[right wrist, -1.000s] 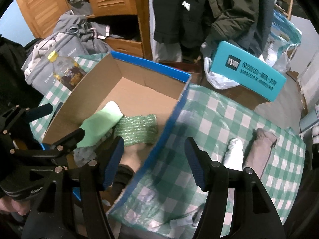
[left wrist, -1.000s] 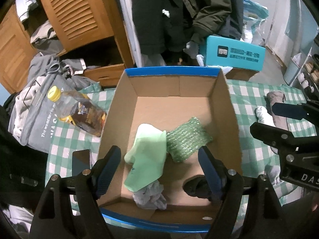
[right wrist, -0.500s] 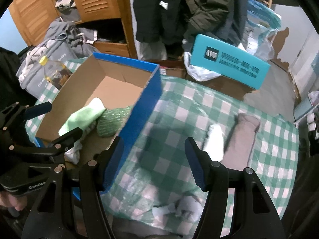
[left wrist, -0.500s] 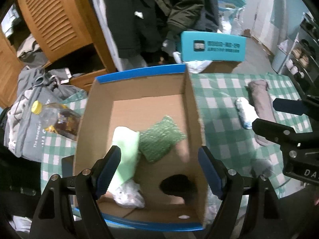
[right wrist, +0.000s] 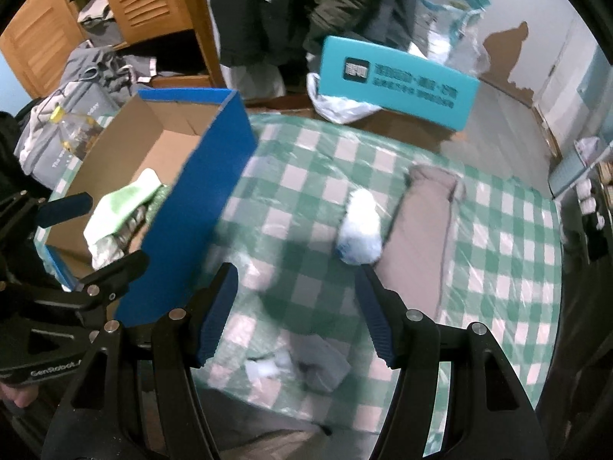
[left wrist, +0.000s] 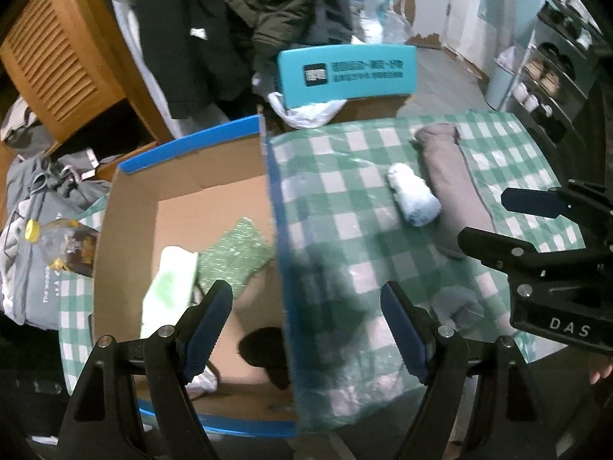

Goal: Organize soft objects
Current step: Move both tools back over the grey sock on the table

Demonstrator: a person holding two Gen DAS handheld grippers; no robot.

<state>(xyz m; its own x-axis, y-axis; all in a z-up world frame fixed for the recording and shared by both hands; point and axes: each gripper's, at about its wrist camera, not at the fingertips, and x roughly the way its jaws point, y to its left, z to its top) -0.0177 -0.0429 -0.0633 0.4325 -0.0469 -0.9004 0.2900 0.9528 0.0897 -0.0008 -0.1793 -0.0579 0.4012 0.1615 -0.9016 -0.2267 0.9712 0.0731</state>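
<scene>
Cardboard with blue trim, the box already holds a pale green cloth, a knitted green piece, a dark item and a whitish wad at its near wall. A second ago both wrist views looked down into that box; now both have swung off it toward the checked tablecloth beside it, which suggests the last drop is finished and the next pick is being lined up.

Both claws are empty with jaws spread wide: the left gripper straddles the box's blue side wall, while the right gripper hangs over the cloth, well clear of the box.

Three soft things remain outside the box: a white roll touching a long taupe roll on the side away from the box, and a crumpled grey-white piece near the table's front edge, just below the right claw.

Open cloth lies between the box wall and the rolls, so approach room looks ample; the crumpled piece's closeness to the edge seems the only hazard.
</scene>
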